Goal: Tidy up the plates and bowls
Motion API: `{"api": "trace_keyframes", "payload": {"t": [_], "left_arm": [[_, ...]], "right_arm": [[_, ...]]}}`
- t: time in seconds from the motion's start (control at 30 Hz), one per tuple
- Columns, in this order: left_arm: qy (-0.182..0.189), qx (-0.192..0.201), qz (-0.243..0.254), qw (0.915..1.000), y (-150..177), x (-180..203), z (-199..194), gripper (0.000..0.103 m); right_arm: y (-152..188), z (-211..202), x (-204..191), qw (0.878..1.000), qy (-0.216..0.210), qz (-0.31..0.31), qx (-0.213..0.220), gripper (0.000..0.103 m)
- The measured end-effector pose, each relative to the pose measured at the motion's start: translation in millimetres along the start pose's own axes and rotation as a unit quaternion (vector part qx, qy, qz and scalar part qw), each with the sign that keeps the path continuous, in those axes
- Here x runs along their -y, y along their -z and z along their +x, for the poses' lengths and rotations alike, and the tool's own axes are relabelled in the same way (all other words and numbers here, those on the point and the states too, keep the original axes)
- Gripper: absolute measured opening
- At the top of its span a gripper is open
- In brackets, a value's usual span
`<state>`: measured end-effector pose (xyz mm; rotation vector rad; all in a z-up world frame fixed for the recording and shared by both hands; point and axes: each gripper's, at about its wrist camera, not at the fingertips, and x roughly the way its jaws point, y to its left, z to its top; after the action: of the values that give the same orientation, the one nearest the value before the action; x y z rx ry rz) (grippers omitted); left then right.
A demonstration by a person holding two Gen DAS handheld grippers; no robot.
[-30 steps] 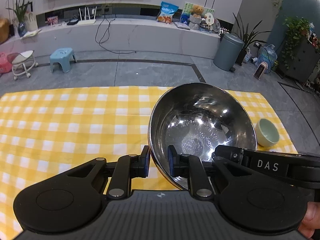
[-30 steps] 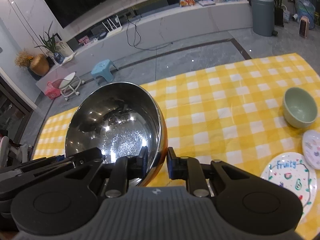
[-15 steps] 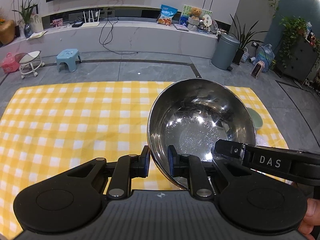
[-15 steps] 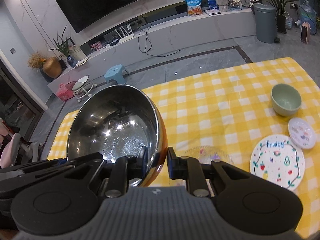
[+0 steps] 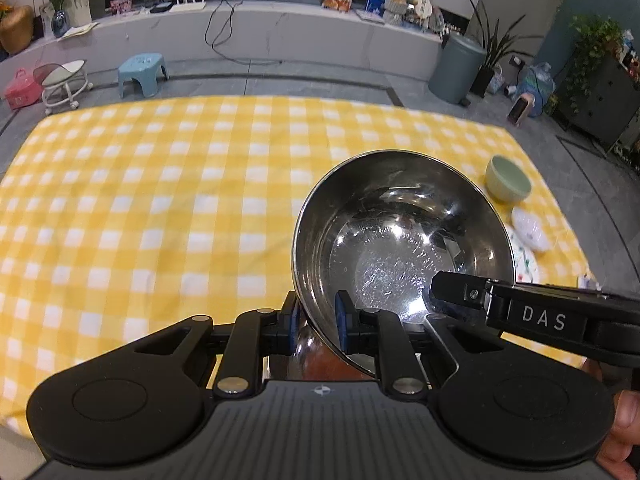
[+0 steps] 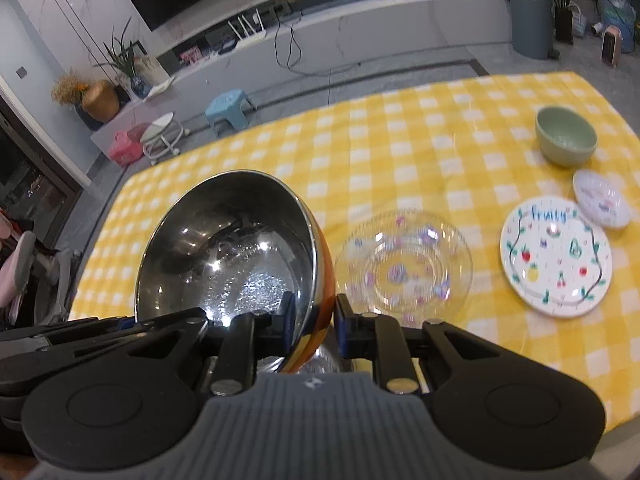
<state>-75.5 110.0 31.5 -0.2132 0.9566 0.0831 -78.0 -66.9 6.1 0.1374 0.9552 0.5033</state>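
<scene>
A large steel bowl [image 5: 400, 240] [image 6: 228, 252] hangs tilted above the yellow checked tablecloth [image 5: 160, 208] [image 6: 400, 152]. My left gripper [image 5: 316, 320] is shut on its near left rim. My right gripper [image 6: 312, 320] is shut on the opposite rim, and its black finger shows in the left wrist view as a bar marked DAS [image 5: 540, 316]. On the cloth to the right lie a clear glass plate [image 6: 404, 264], a white fruit-patterned plate [image 6: 556, 256], a small patterned dish [image 6: 600, 198] and a green bowl [image 6: 566, 136] [image 5: 508, 182].
The table's far edge gives onto a grey floor with a blue stool [image 5: 142, 72], a white wheeled stand [image 5: 66, 84] and a grey bin [image 5: 456, 68]. A hand [image 5: 616, 432] shows at the lower right. A pink chair [image 6: 20, 272] stands left of the table.
Both grippers have carried the steel bowl back toward the near side of the table. More of the cloth has come into view, and the glass plate now appears beside the bowl.
</scene>
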Motion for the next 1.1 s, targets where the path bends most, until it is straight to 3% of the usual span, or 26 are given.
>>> {"api": "trace_keyframes", "payload": {"t": [0.33,0.8,1.1], "left_arm": [[-0.009,-0.037,0.001,0.9993,36.8,-7.5,15.3,0.020],[-0.019,-0.052,0.015,0.9984,52.3,-7.7,19.0,0.021],[-0.023,-0.062,0.023,0.9975,54.6,-8.7,22.3,0.023]], "right_arm": [[29.2,23.3,1.9,0.999,0.008,-0.003,-0.037,0.018],[45.2,37.0,1.9,0.998,0.009,-0.013,-0.062,0.019],[48.4,38.3,-3.3,0.997,0.012,-0.035,-0.061,0.027]]}}
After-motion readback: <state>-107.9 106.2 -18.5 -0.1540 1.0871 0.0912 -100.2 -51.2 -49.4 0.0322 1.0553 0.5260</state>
